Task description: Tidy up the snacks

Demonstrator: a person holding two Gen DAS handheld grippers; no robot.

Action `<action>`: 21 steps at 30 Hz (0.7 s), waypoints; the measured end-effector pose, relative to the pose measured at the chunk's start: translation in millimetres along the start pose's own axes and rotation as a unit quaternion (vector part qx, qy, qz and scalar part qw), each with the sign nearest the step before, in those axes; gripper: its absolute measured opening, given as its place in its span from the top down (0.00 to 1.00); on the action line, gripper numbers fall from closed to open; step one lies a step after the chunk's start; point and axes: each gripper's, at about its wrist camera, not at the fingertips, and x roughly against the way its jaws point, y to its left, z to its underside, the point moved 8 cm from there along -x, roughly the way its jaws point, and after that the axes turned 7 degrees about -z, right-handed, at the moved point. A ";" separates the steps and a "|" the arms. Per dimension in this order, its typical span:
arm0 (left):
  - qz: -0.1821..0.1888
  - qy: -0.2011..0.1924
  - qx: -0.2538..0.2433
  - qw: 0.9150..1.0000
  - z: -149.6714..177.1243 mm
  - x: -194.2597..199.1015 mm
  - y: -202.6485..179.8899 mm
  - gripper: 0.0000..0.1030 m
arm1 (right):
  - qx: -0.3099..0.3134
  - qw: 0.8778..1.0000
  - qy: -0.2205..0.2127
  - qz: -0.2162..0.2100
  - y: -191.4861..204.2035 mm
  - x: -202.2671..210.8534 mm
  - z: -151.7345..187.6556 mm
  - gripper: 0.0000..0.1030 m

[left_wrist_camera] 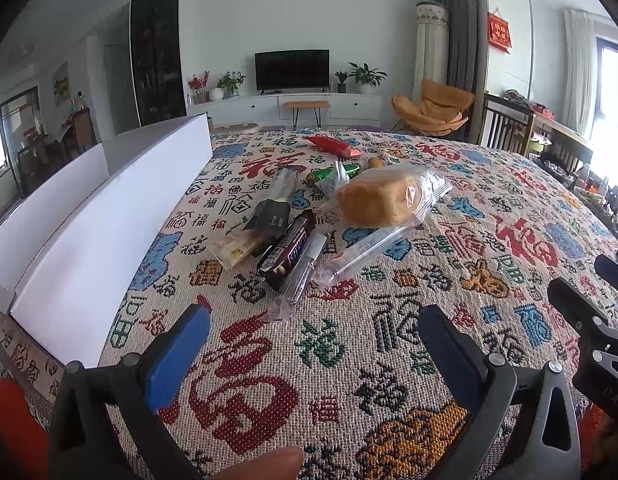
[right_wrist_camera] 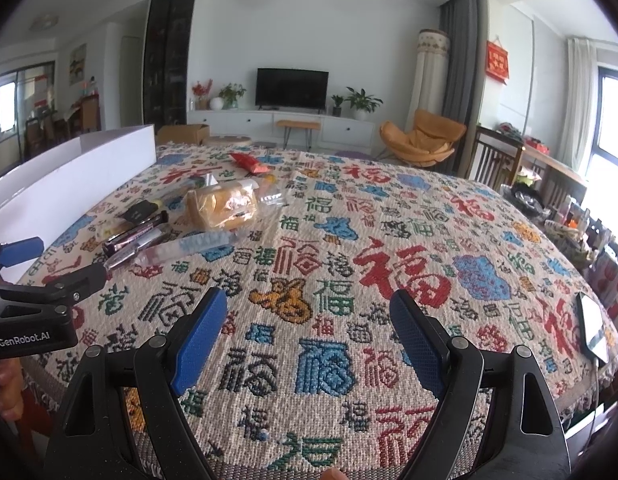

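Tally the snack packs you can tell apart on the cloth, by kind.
Wrapped bread: 1
Snickers bar: 1
Red packet: 1
Green packet: 1
Clear stick packs: 2
Black-labelled pack: 1
Total: 7, small pieces behind the bread left uncounted.

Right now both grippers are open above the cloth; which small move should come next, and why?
Probably ease the left gripper forward to the Snickers bar: it is open and empty, that bar lies nearest, and the white box stands just beside the pile.
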 end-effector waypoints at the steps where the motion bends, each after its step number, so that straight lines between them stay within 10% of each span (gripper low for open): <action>1: 0.000 0.000 0.000 1.000 0.0 -0.1 0.1 0.00 | 0.000 1.000 0.001 0.000 0.2 -0.3 0.3 0.16; 21: -0.025 0.063 -0.007 0.998 16.1 -36.4 14.6 0.00 | -0.015 1.000 0.025 0.000 -8.5 -13.8 7.5 0.16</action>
